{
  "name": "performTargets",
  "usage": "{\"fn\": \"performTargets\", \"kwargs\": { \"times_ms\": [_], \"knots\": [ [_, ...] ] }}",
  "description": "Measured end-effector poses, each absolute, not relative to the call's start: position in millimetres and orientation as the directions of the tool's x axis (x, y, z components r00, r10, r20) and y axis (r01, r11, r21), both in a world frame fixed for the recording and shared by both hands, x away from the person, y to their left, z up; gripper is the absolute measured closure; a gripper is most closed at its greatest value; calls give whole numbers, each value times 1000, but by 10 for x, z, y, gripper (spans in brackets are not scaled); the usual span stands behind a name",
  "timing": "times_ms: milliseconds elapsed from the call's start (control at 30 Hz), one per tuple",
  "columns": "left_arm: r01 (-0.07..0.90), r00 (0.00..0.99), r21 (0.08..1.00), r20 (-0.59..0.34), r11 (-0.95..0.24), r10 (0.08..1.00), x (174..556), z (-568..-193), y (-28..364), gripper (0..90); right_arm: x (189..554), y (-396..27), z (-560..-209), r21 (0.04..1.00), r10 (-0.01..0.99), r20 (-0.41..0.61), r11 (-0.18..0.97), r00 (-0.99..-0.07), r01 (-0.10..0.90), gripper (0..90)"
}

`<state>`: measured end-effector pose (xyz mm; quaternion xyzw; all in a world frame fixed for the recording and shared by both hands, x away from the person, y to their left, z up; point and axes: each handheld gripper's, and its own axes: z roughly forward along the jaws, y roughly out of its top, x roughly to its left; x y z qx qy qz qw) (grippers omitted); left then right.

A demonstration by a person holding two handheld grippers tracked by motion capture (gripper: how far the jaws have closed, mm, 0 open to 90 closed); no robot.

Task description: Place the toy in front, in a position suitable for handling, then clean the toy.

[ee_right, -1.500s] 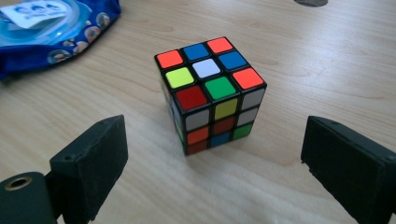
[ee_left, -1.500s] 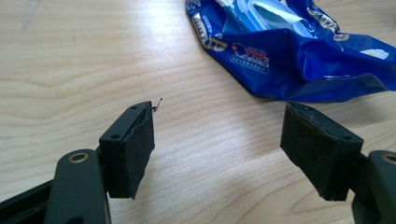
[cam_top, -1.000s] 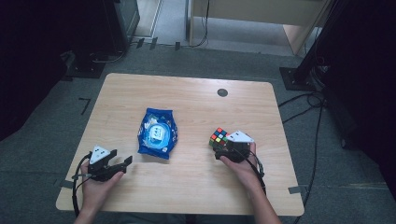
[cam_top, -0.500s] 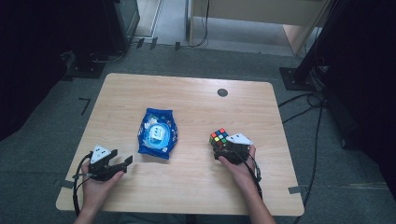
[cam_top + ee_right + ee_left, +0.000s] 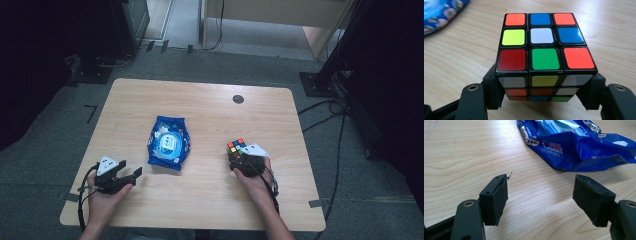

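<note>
Right gripper (image 5: 239, 159) jaws freshly closed around cube (image 5: 541, 52), wooden table (image 5: 210, 115).

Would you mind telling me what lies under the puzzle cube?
The puzzle cube rests on the wooden table, between the right gripper's jaws. Its underside is covered, so nothing beneath shows.

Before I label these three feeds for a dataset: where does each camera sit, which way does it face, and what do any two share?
High view: fixed above the person's side, looking forward and down on the table; both forearms enter from the bottom, with the left gripper and right gripper.
Left gripper view: rides the left gripper, looking low across the wood between its open jaws toward the blue packet.
Right gripper view: rides the right gripper, looking along its jaws, which have just been closing, onto the puzzle cube pressed between them.
Shared: all three show the blue packet; the high and right gripper views share the cube.
</note>
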<state>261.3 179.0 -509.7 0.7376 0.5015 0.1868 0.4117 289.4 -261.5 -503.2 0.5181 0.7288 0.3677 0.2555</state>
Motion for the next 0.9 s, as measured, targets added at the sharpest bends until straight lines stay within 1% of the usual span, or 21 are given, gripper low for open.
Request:
{"fn": "performTargets", "kwargs": {
  "times_ms": [133, 233, 333, 500, 700, 833, 900],
  "knots": [
    [584, 430, 796, -135, -161, 893, 2614, -5097, 1787, 282, 2645, -2696, -4941, 808, 939, 21, 186, -342, 559, 346],
    [583, 432, 796, -134, -163, 892, 2617, -5096, 1785, 283, 2447, -2739, -4935, 807, 933, 17, 199, -359, 556, 346],
    [583, 437, 794, -129, -171, 890, 2620, -5095, 1780, 288, 2323, -2804, -4943, 810, 934, 37, 180, -355, 559, 346],
    [580, 441, 796, -128, -174, 888, 2615, -5093, 1779, 289, 2277, -2867, -4952, 807, 941, 60, 151, -333, 571, 346],
    [573, 441, 801, -124, -173, 889, 2601, -5077, 1775, 299, 2246, -2883, -4914, 821, 942, 31, 167, -334, 546, 346],
    [568, 460, 814, -192, -121, 867, 2599, -5002, 1772, 346, 2242, -2905, -4906, 822, 943, 36, 160, -330, 547, 346],
    [543, 488, 829, -183, -133, 854, 2596, -4913, 1731, 402, 2248, -2911, -4915, 819, 945, 39, 156, -326, 551, 345]
  ]
}}
